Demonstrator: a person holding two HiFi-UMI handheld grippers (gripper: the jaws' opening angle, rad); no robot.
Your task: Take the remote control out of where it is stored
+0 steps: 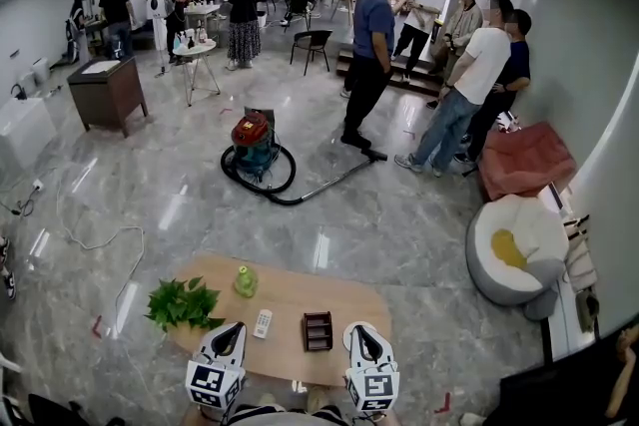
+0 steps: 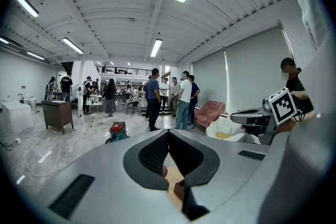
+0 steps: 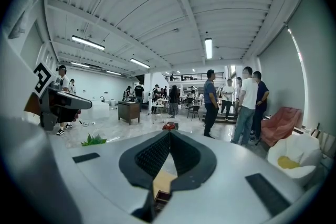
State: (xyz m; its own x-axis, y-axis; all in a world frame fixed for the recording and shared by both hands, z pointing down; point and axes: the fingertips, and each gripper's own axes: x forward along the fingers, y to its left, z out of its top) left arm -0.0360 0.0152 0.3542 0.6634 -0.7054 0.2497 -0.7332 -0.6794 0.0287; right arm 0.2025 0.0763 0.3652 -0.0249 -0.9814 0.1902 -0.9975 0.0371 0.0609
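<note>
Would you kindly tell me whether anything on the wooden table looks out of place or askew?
Only mildly: the remote lies loose on the table, just left of the dark box and slightly tilted relative to it, rather than stored inside. Nothing looks spilled or damaged.

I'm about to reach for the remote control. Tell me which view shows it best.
The head view: the remote control lies whole on the table, left of the dark box. Both gripper views show only a strip of table and a box corner, no remote.
</note>
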